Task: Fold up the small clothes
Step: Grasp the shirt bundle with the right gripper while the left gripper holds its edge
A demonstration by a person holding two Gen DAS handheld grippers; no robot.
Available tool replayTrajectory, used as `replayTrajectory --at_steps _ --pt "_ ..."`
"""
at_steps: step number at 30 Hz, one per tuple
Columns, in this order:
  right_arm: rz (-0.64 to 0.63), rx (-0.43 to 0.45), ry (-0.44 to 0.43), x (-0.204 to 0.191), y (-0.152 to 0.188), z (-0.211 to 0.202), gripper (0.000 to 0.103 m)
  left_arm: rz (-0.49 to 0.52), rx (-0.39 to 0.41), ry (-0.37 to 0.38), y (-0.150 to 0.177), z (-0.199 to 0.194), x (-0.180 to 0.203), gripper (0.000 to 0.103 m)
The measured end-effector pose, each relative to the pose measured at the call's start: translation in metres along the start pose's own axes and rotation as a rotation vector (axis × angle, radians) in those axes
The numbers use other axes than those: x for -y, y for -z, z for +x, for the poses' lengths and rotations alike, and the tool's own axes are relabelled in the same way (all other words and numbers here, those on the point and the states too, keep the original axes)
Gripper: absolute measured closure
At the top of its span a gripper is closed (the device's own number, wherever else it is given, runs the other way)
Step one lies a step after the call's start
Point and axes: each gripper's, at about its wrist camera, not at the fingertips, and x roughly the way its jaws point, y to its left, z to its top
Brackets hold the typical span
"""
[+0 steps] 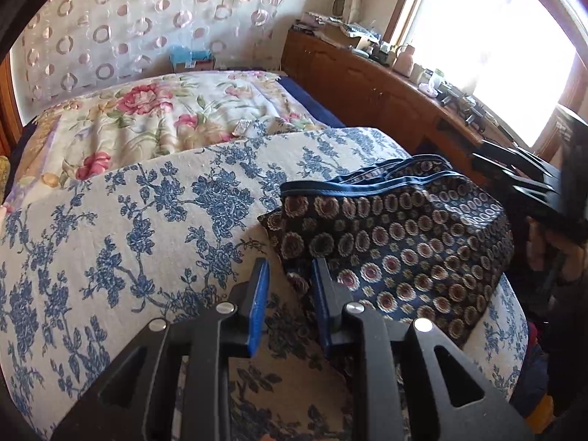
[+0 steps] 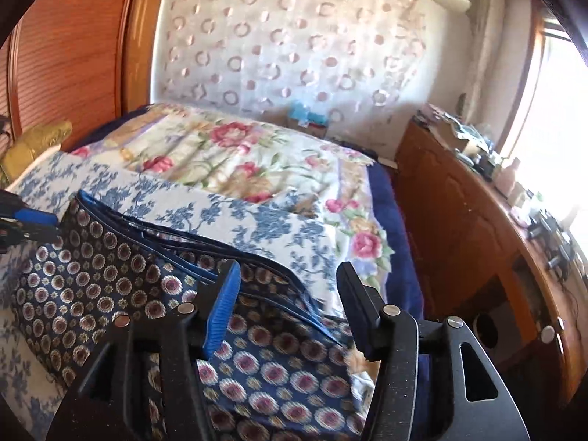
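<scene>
Left wrist cam: close above the bed point(image 1: 110, 220), looking down & ahead; window point(image 1: 496, 47) at upper right. Right wrist cam: close too, facing same way. Shared in both: dark flower cloth point(image 1: 397, 242) point(image 2: 110, 275), dotted curtain point(image 1: 147, 25) point(image 2: 294, 44) up top.

The blue-flowered bedcover point(image 1: 121, 228) lies flat and bare to the left of the folded garment point(image 1: 397, 242), giving open room there for a gripper to pass. Farther back the rose-patterned quilt point(image 1: 154, 117) is also mostly bare, with only a small remote point(image 1: 241, 127) lying on it. To the right, a wooden cabinet point(image 2: 474, 220) runs close beside the bed, its top crowded with small items, so the gap there is narrow. A curtain point(image 2: 294, 40) closes off the far end, and a wooden panel point(image 2: 66, 55) stands at the left.
</scene>
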Motion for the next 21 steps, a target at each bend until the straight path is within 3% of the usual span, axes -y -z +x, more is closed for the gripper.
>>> replayTrajectory --at_steps 6,15,21 --pt "0.027 -0.049 -0.038 0.004 0.022 -0.007 0.045 0.005 -0.044 -0.003 -0.007 0.019 -0.002 0.081" --pt "0.099 -0.138 -0.054 0.015 0.053 0.019 0.045 0.027 -0.082 -0.027 -0.019 0.041 -0.001 0.078" --pt "0.168 -0.184 -0.128 0.020 0.064 0.033 0.045 0.054 -0.094 -0.031 -0.027 0.046 0.000 0.077"
